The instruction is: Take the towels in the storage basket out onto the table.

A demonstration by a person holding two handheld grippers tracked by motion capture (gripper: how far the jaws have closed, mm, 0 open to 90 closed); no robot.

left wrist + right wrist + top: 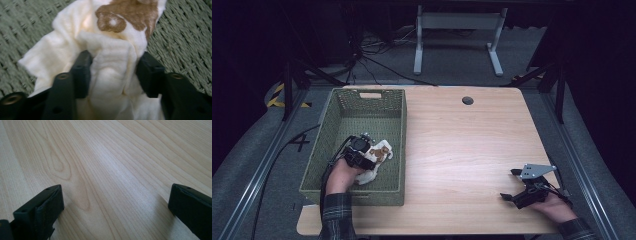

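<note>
A white cloth (pixel 383 148) with a brown print lies inside the green woven basket (pixel 403 130), toward its near end. My left gripper (pixel 372 159) reaches down into the basket onto it. In the left gripper view the two black jaws press from both sides on a bunched fold of the cloth (pixel 112 37), so my left gripper (pixel 113 72) is shut on it. My right gripper (pixel 509 184) rests on the wooden table (pixel 462 145) at the near right corner. Its jaws stand wide apart with bare wood between them in the right gripper view (pixel 115 202).
The basket takes up the left part of the table, its tall walls around my left hand. A round cable hole (pixel 467 100) sits at the table's far middle. Bare wood stretches between the basket and my right hand. Dark floor, cables and a desk frame lie beyond.
</note>
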